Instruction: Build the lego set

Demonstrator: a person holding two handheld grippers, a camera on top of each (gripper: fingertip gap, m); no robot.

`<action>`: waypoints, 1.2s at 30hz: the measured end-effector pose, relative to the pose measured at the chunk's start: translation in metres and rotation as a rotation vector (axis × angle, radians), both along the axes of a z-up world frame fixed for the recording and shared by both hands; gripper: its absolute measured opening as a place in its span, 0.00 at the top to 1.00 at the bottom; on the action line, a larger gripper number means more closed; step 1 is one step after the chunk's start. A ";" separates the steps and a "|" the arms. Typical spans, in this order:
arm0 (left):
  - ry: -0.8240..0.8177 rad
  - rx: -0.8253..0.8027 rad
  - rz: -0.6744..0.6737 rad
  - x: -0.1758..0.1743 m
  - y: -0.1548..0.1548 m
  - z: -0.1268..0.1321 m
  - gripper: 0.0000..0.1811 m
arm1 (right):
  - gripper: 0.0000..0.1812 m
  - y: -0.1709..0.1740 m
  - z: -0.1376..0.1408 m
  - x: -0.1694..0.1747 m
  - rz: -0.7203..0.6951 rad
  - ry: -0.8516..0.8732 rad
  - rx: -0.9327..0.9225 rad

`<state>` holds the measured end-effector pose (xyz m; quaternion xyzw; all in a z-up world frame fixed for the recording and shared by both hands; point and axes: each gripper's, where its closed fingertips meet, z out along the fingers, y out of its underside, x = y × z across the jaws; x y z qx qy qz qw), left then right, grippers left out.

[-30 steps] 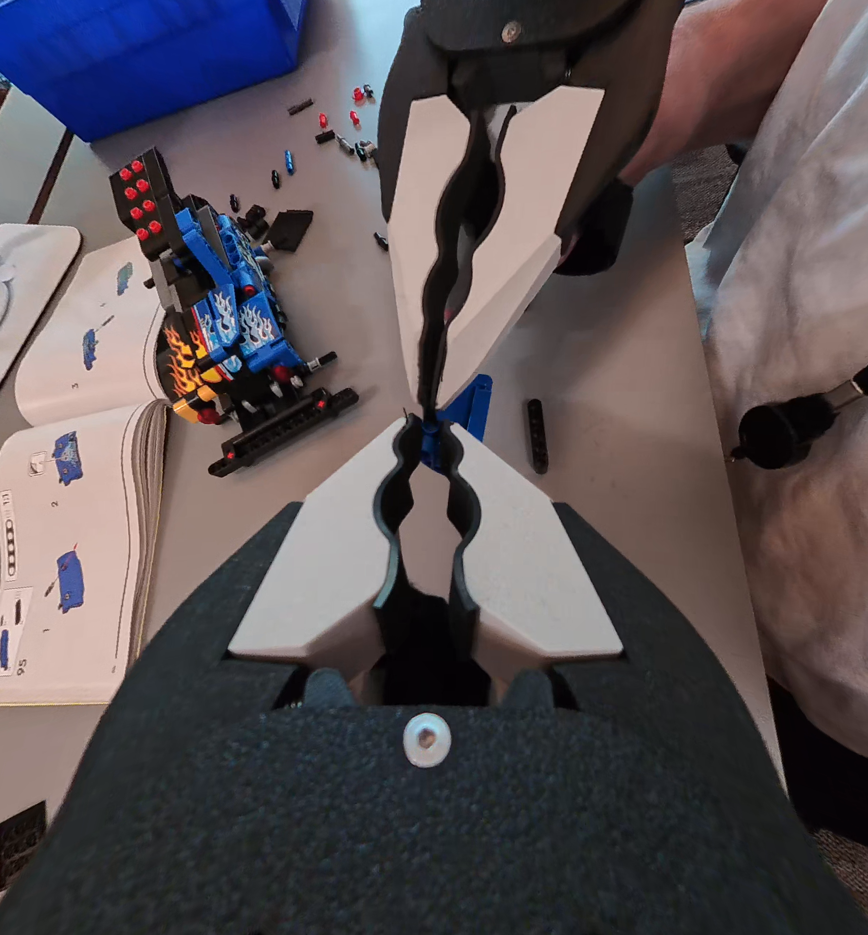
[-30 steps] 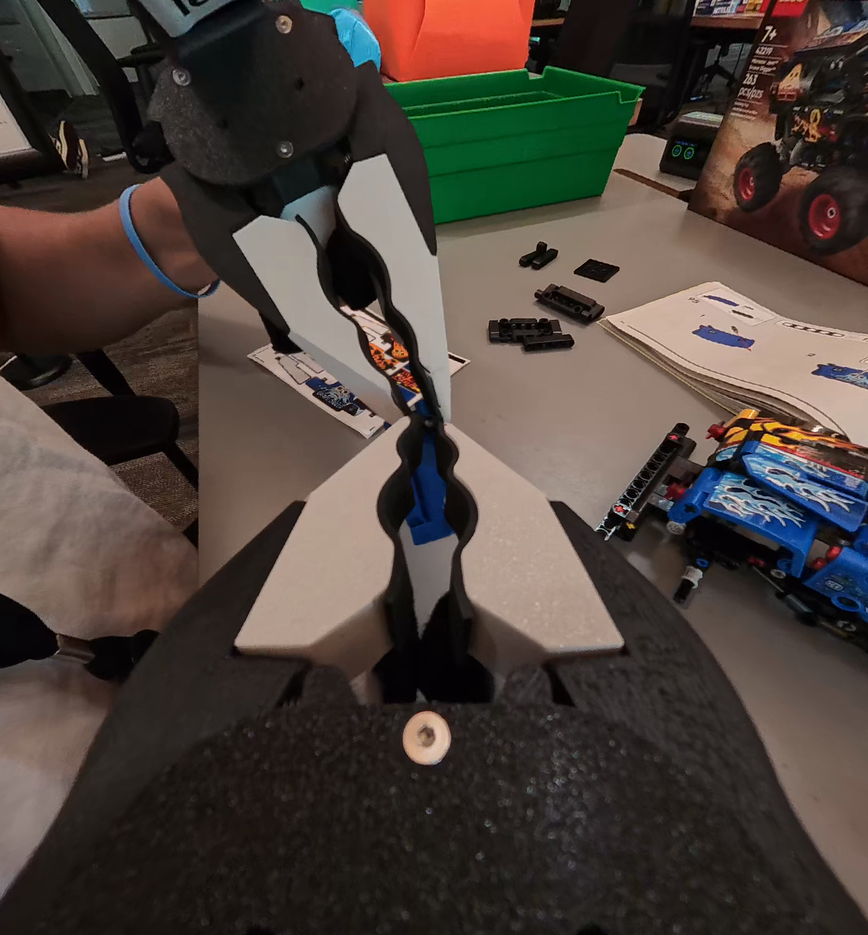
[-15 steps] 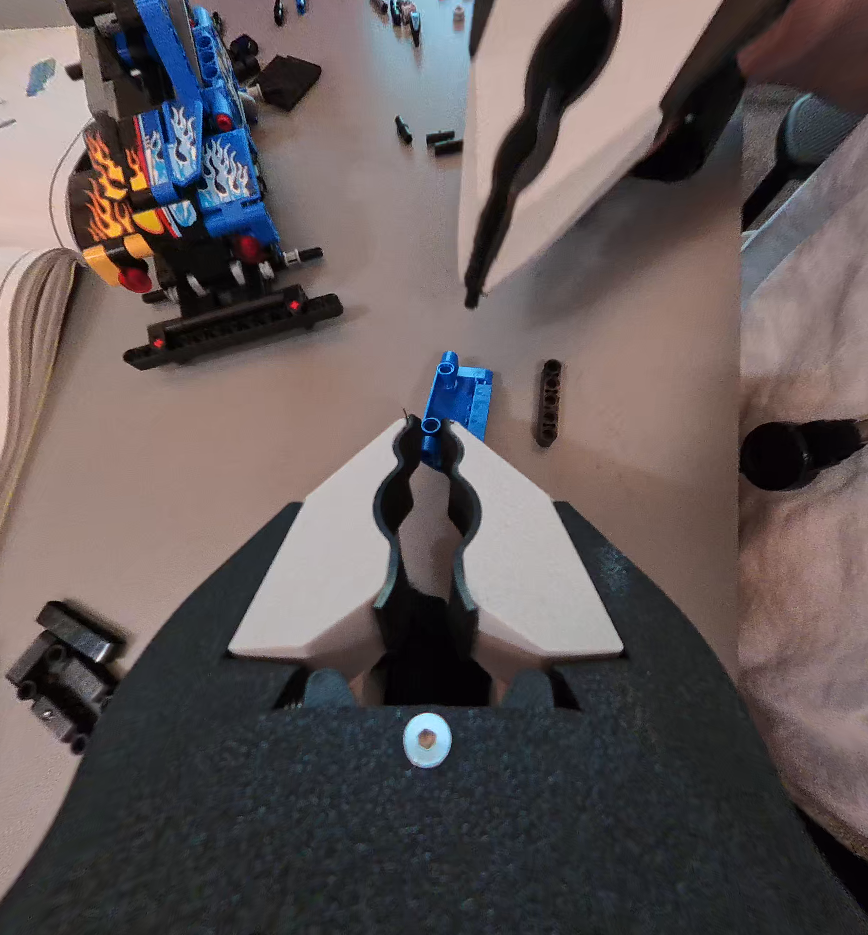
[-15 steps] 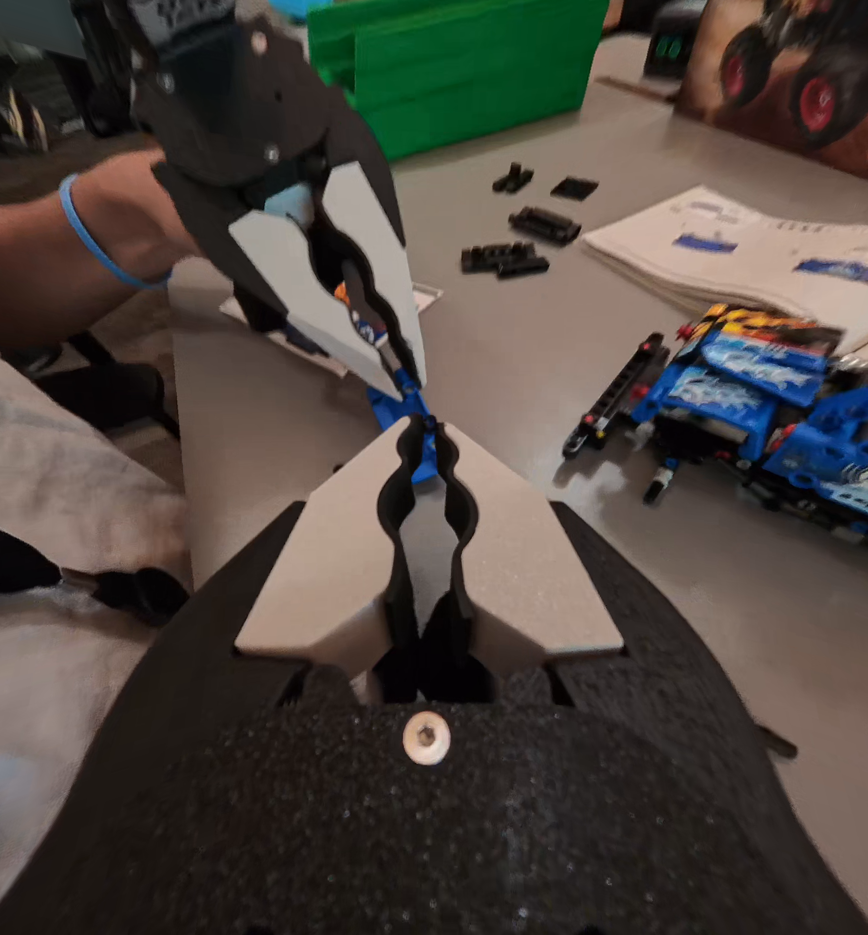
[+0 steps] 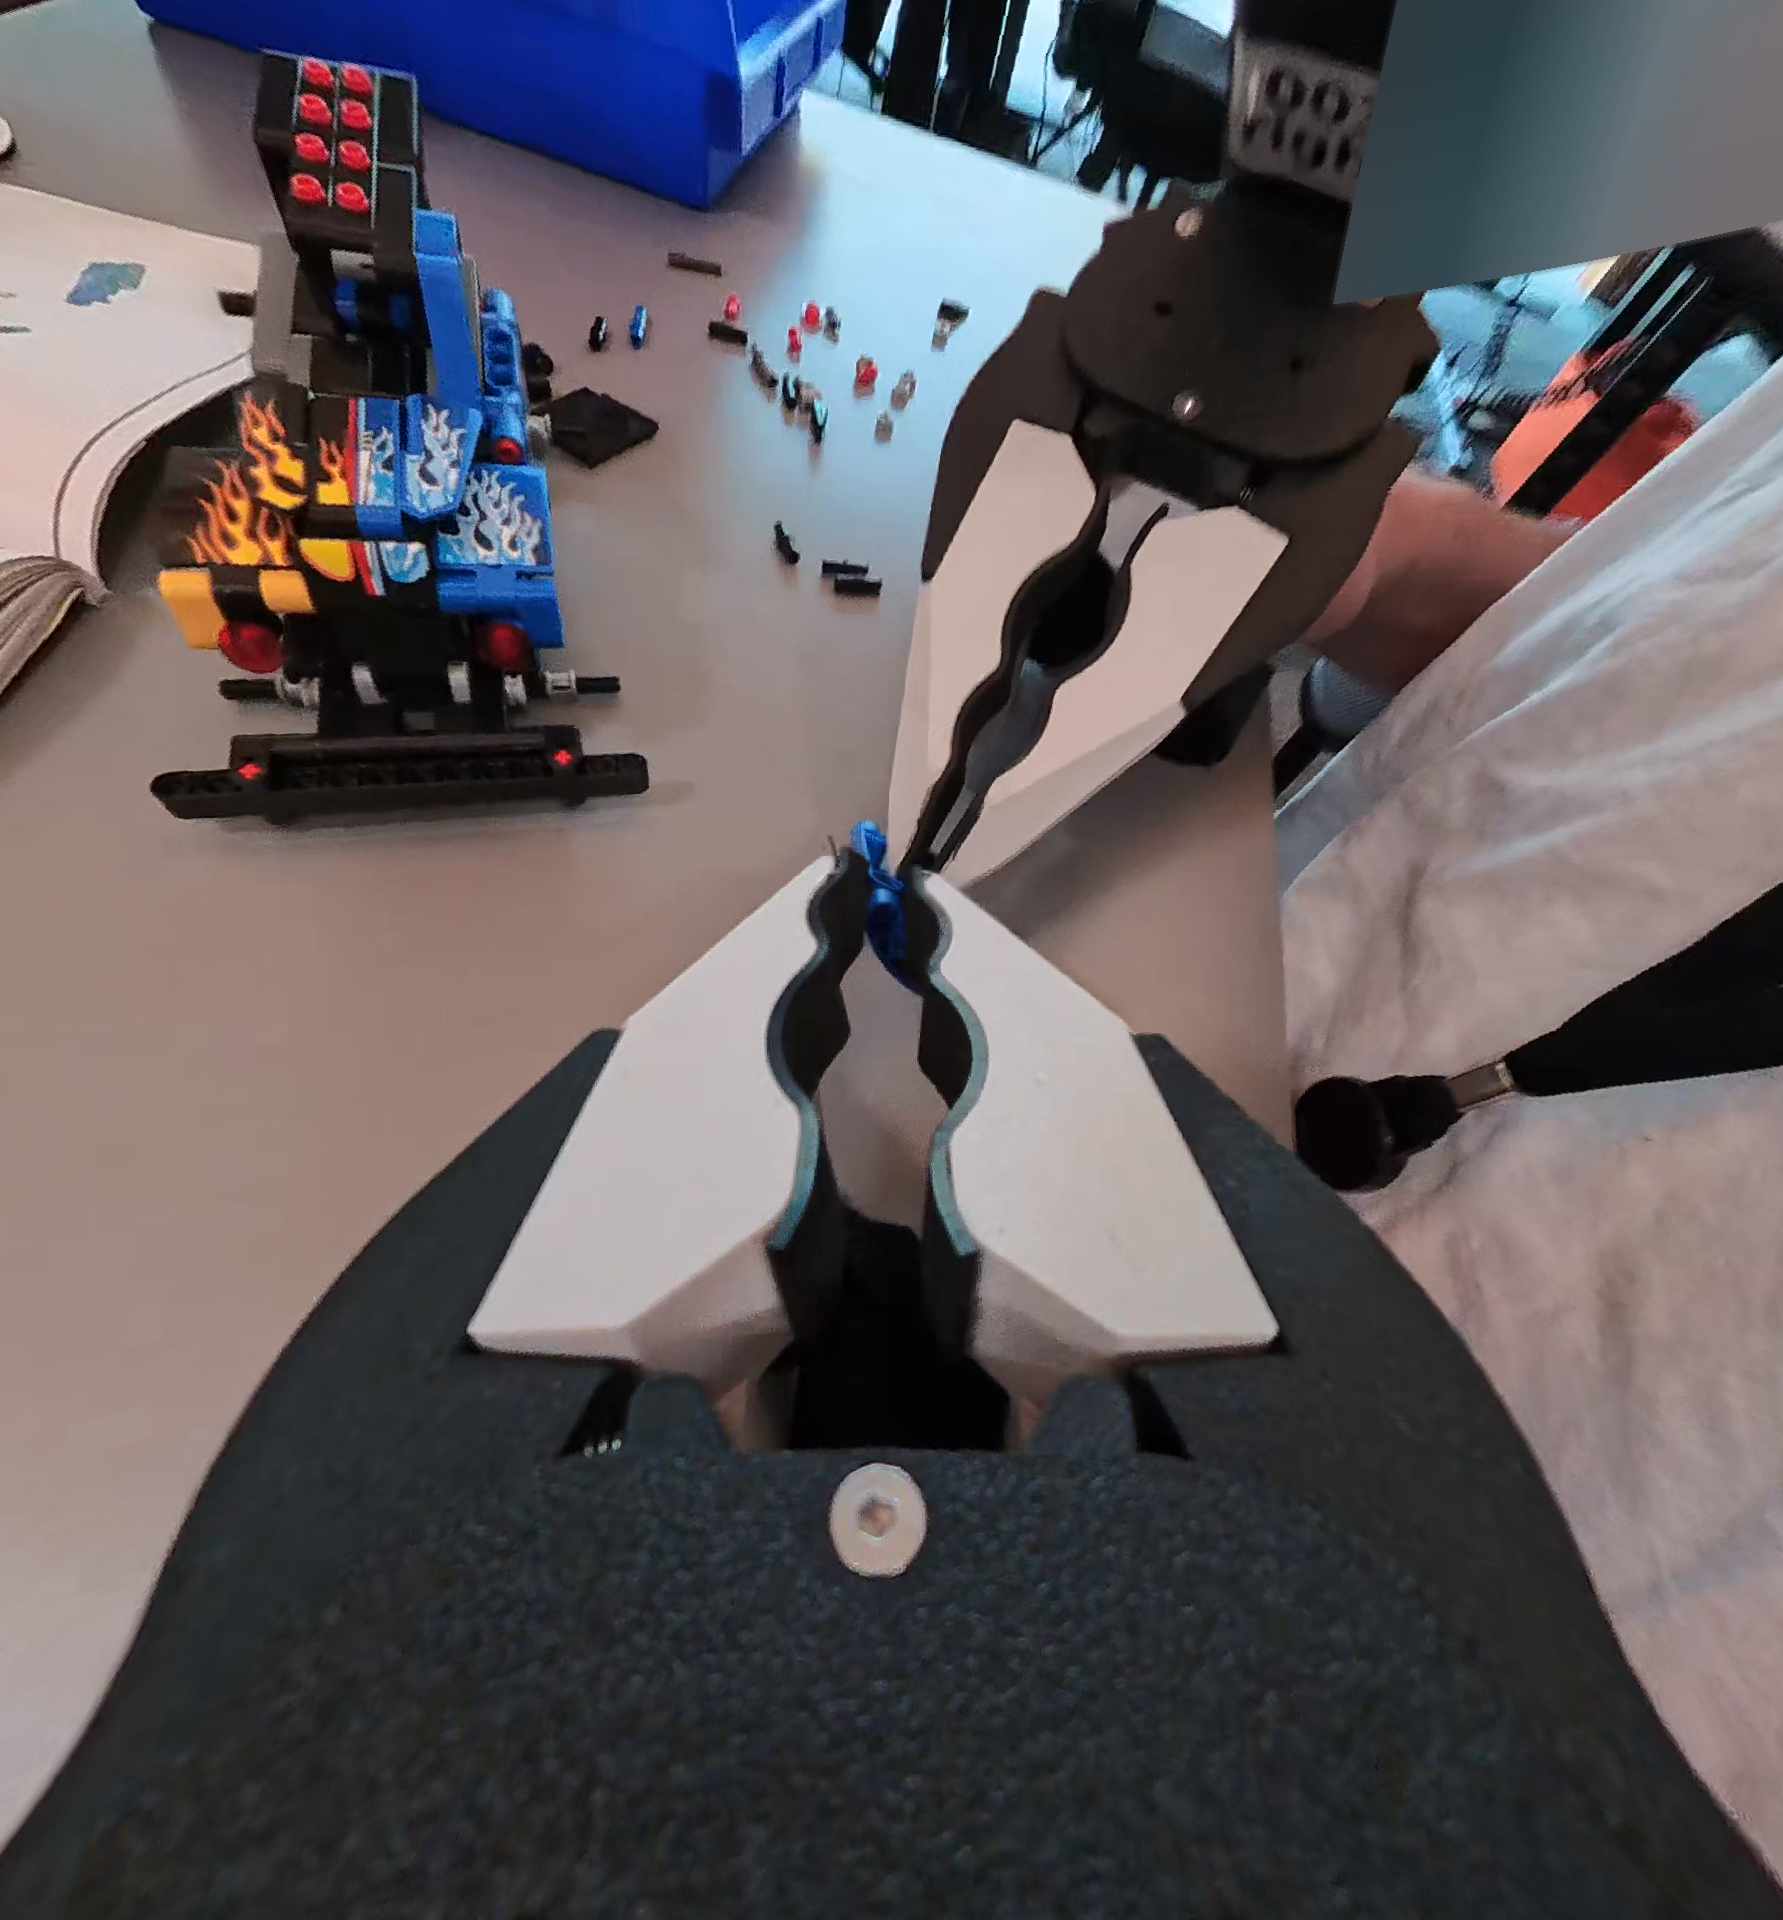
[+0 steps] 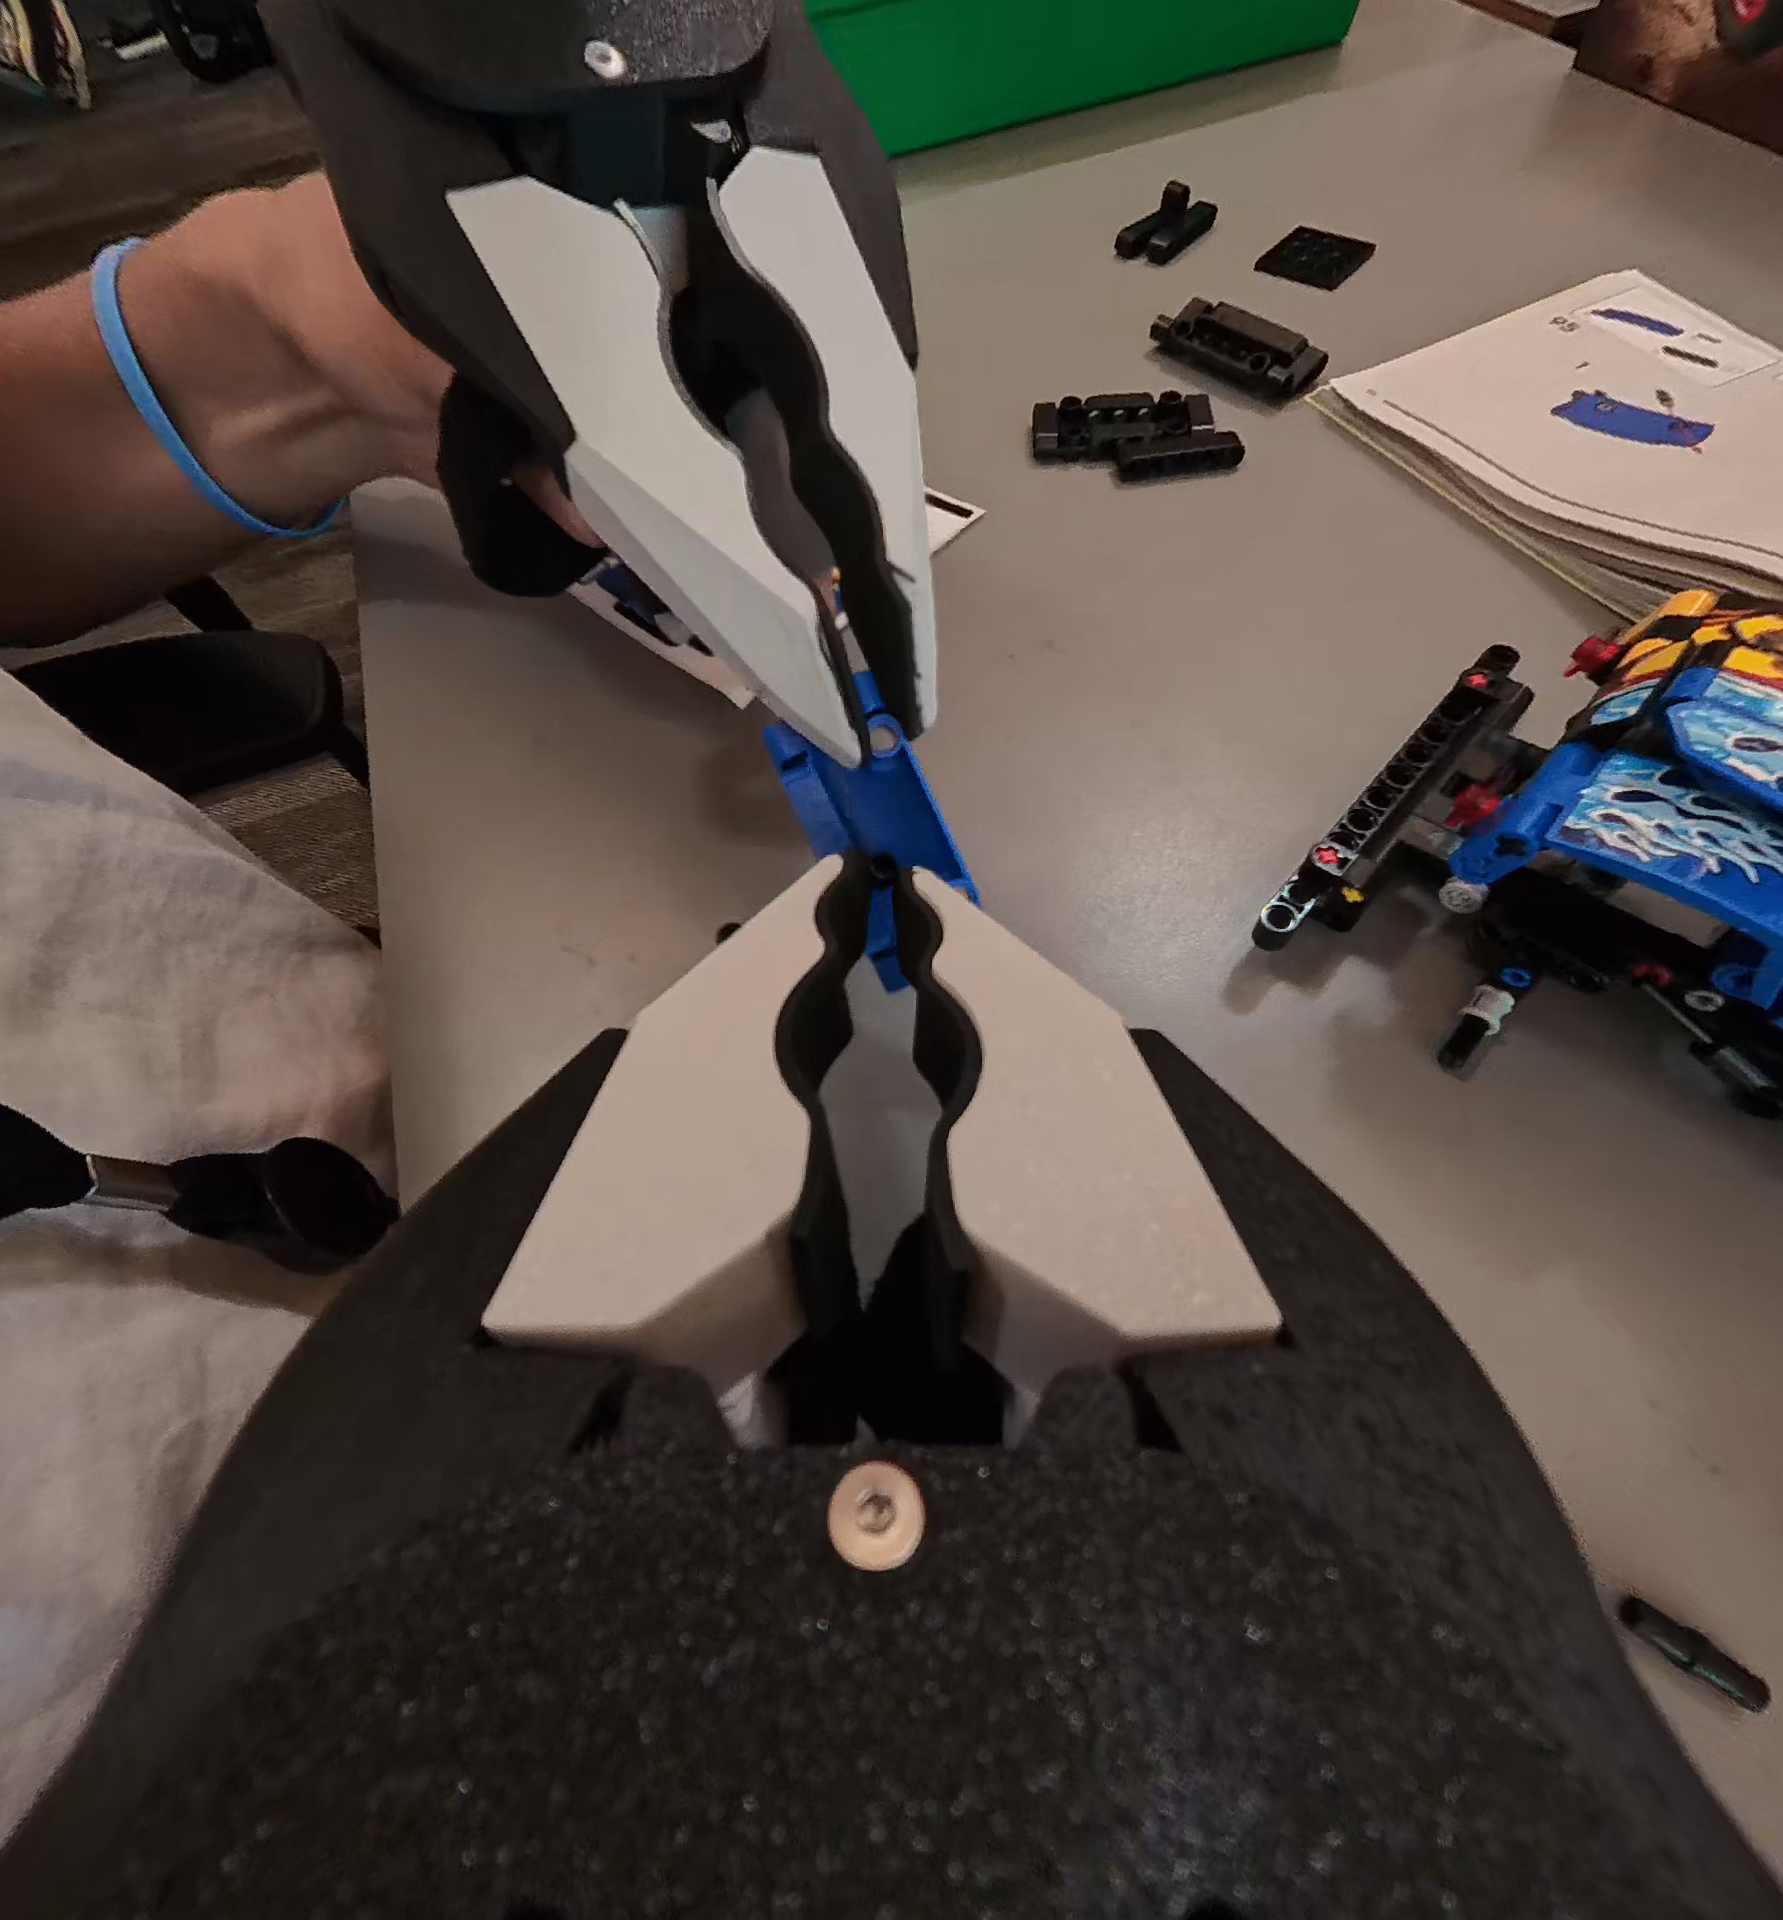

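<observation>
My left gripper (image 5: 874, 871) is shut on a blue Lego panel (image 5: 883, 912) and holds it just above the grey table (image 5: 347, 1039). In the right wrist view the left gripper (image 6: 882, 732) comes down from the top and pinches the far end of the panel (image 6: 866, 800). My right gripper (image 6: 871, 868) is shut, with what looks like a small black pin (image 6: 882, 864) in its tips, pressed against the panel's near edge. It also shows in the left wrist view (image 5: 923, 852), tip to tip with the left gripper. The part-built blue and flame truck (image 5: 367, 499) stands at the left.
Truck (image 6: 1645, 821) and open manual (image 6: 1593, 436) lie right. Loose red and black pins (image 5: 814, 353) are scattered behind, and black beams (image 6: 1136, 431) lie beyond. A blue bin (image 5: 554, 73) and green bin (image 6: 1074, 52) stand at the back. A black beam (image 6: 1687, 1652) lies nearby. My left and right fingertips are right by each other. About 15 cm separates my right fingertips from the black beam (image 6: 1687, 1652). Look for it in the left wrist view (image 5: 789, 543) too.
Half a second ago the right gripper had pulled away from the blue panel, which the left held low. Now the right gripper is back at the panel and both meet tip to tip.
</observation>
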<state>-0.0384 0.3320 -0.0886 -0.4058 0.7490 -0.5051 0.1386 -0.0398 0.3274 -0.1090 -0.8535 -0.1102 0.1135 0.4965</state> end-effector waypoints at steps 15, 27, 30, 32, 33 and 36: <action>-0.011 0.136 0.040 -0.004 0.004 -0.010 0.98 | 0.98 -0.008 0.018 0.013 -0.049 0.063 0.070; 0.184 0.539 -0.190 -0.014 0.021 -0.009 0.98 | 0.98 -0.027 0.021 0.029 -0.107 0.047 0.076; 0.206 0.550 -0.243 -0.012 0.018 -0.014 0.98 | 0.98 -0.030 0.020 0.029 -0.109 0.045 0.073; 0.215 0.536 -0.257 -0.010 0.016 -0.014 0.97 | 0.98 -0.031 0.019 0.028 -0.107 0.045 0.072; 0.220 0.530 -0.261 -0.010 0.016 -0.014 0.97 | 0.98 -0.031 0.019 0.028 -0.106 0.045 0.072; 0.215 0.526 -0.259 -0.007 0.016 -0.015 0.97 | 0.98 -0.031 0.018 0.027 -0.098 0.046 0.070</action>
